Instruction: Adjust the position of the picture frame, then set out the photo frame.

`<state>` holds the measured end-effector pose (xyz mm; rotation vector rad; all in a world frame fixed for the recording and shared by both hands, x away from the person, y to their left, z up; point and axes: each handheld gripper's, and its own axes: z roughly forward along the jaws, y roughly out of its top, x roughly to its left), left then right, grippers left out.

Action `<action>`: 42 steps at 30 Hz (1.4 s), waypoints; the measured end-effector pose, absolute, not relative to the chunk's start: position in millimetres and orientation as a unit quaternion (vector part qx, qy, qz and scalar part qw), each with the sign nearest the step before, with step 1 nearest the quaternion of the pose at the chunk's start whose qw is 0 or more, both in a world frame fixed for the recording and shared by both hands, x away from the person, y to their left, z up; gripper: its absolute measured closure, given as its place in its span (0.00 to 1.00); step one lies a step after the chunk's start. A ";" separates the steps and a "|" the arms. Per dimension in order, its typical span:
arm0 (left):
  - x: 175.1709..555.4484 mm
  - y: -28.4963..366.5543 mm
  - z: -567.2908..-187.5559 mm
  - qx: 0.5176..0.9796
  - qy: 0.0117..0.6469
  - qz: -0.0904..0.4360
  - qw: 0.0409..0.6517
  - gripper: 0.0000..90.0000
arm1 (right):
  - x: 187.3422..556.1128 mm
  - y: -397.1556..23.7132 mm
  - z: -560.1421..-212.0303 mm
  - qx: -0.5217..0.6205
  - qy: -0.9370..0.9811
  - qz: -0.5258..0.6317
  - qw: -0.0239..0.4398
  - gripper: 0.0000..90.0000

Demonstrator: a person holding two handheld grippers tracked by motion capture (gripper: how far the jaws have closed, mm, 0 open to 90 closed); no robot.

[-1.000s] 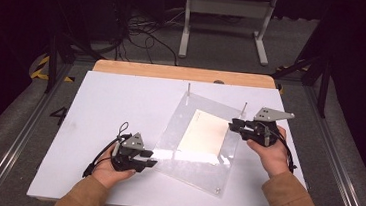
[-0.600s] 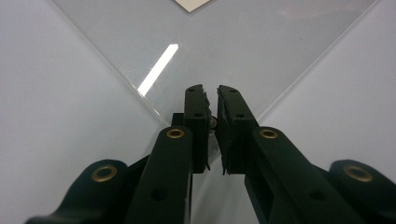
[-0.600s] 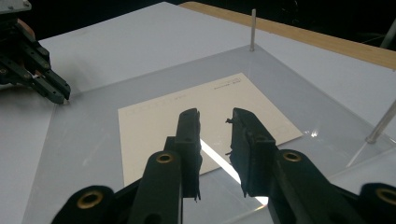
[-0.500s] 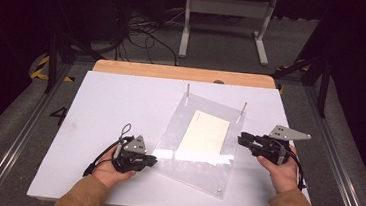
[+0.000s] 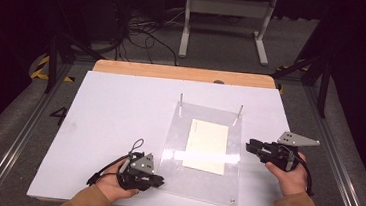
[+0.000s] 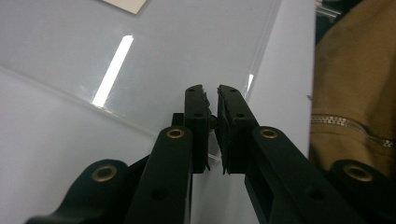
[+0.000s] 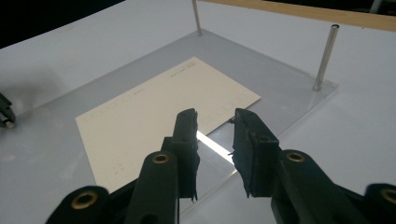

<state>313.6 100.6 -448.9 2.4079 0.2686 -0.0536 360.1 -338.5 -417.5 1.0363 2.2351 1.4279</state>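
A cream card (image 5: 207, 146) lies on the clear plate (image 5: 199, 184) near the tabletop's (image 5: 120, 107) front-right corner. The left tongs (image 5: 158, 180) are clamped shut at its near-left edge; the right tongs (image 5: 251, 146), narrowly parted, have just been opening, empty.

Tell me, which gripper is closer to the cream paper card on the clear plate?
The right gripper. It hovers just off the card's right edge, jaws slightly apart and pointing at it. The left gripper sits at the clear plate's near-left edge, shut, farther from the card.

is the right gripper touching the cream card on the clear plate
Apart. In the right gripper view, the right gripper stands with its jaws open and nothing between them, hanging over the clear plate's edge, with bare plate showing between the jaw tips and the cream card.
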 end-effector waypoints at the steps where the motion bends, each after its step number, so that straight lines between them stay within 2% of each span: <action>1: 311.8 98.9 -448.3 0.932 0.098 -0.020 0.347 0.92 | 359.8 -338.7 -417.6 0.362 0.777 0.493 0.146 0.77; 7: 299.5 82.2 -449.2 0.933 0.066 -0.047 0.352 0.92 | 360.4 -331.5 -424.8 0.362 0.813 0.428 0.159 0.75; 15: 304.7 84.9 -451.5 0.926 0.072 -0.073 0.363 0.91 | 363.0 -332.4 -427.6 0.369 0.815 0.419 0.157 0.74; 18: 306.7 88.5 -449.0 0.919 0.083 -0.072 0.379 0.83 | 366.7 -330.8 -426.7 0.370 0.812 0.423 0.158 0.74; 21: 312.2 100.2 -441.6 0.898 0.114 -0.051 0.422 0.78 | 368.3 -328.5 -426.3 0.369 0.812 0.423 0.160 0.74; 29: 328.7 127.2 -430.7 0.855 0.211 0.024 0.474 0.61 | 366.2 -330.4 -419.0 0.381 0.790 0.455 0.156 0.69; 35: 344.3 132.9 -419.0 0.830 0.256 0.082 0.489 0.39 | 368.3 -330.9 -416.6 0.379 0.776 0.476 0.169 0.59; 38: 344.5 134.9 -415.9 0.822 0.271 0.094 0.492 0.38 | 374.2 -327.8 -413.0 0.372 0.782 0.462 0.192 0.59; 42: 343.5 138.7 -416.5 0.819 0.276 0.100 0.493 0.38 | 386.3 -324.2 -406.6 0.376 0.782 0.455 0.198 0.59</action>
